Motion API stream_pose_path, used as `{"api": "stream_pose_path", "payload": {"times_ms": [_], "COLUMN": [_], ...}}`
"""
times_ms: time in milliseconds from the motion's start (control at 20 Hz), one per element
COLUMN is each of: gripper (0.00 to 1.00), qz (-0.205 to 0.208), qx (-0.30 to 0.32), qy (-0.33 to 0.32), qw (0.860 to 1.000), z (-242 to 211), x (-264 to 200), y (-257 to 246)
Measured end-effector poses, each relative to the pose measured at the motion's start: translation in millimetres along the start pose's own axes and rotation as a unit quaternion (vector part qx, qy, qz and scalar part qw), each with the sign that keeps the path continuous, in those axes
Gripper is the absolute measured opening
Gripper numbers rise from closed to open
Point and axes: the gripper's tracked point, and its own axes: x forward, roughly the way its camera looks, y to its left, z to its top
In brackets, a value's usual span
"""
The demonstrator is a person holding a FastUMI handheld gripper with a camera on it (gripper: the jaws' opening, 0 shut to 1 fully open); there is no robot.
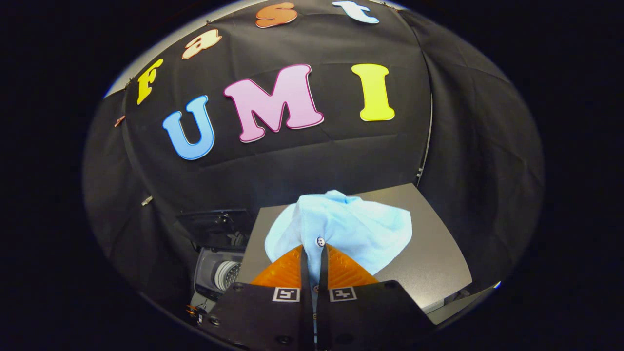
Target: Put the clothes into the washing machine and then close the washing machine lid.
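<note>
Gripper (pixel 312 256) pinching light blue buttoned garment (pixel 348 229), bunching above grey tabletop (pixel 429 253); washing machine (pixel 219 263) sitting beside it, lid standing open, drum showing.

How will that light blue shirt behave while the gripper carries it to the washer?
The light blue shirt bunches and drapes ahead of the gripper, which pinches it, so it is probably floppy and will sag. It looks thin, so likely light. A small pinch could slip.
</note>
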Motion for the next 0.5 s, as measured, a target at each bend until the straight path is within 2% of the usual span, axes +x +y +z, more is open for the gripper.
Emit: {"api": "stream_pose_path", "payload": {"times_ms": [300,500], "gripper": [0.07,0.07], "qz": [0.029,0.063], "qx": [-0.031,-0.045], "qy": [-0.018,-0.037], "qw": [0.999,0.996], "z": [6,9], "x": [-36,-54], "y": [82,151]}}
